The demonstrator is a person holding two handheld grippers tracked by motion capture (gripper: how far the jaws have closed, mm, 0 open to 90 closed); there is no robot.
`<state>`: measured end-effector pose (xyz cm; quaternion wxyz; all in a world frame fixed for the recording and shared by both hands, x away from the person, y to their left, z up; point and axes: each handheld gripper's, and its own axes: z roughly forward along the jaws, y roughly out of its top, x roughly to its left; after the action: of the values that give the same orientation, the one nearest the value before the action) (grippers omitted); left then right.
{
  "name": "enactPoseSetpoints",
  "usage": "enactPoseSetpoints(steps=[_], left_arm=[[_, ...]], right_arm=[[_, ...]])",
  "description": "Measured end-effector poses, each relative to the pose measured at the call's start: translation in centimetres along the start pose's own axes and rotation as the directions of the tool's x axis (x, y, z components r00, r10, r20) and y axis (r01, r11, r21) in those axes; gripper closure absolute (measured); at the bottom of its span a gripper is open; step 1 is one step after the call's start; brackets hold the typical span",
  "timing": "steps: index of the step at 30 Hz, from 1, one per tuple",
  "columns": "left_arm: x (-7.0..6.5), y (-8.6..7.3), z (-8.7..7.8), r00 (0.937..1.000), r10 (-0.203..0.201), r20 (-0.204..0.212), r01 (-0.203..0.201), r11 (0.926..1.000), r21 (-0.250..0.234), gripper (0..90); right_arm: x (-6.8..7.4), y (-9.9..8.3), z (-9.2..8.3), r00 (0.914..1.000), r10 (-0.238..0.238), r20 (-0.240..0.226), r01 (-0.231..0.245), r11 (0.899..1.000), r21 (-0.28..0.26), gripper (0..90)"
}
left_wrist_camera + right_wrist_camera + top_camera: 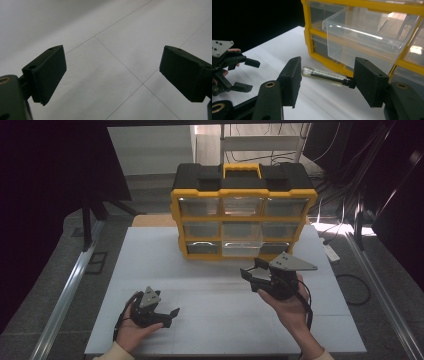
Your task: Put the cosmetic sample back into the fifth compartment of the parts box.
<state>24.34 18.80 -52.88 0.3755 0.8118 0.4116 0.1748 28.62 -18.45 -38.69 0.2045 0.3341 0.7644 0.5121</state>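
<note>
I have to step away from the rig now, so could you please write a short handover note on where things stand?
Right gripper: jaws partly open with a small clear vial spanning the gap, its dark cap against one pad; hard to tell how firmly it is held.
Left gripper: open, empty, low over the white table.
Organizer: yellow, at the back of the table. One clear drawer is pulled out, just beyond the vial, and looks empty.
Done: drawer opened, vial brought up to it.
Left, probably: put the vial in the drawer and close it.

Yellow-and-black drawer organizer [243, 210] on white table [150, 265], left hand-held gripper [170, 314] low, right hand-held gripper [252, 271] before drawers
</note>
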Motion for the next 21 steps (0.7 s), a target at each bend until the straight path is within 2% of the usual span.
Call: enactPoseSetpoints(steps=[21], left_arm=[[0.0, 0.0, 0.0, 1.0, 0.0, -0.004, 0.0, 1.0, -0.002, 7.7]], right_arm=[[-0.7, 1.6, -0.2, 0.9999, 0.008, 0.011, -0.008, 0.998, -0.055, 40.8]])
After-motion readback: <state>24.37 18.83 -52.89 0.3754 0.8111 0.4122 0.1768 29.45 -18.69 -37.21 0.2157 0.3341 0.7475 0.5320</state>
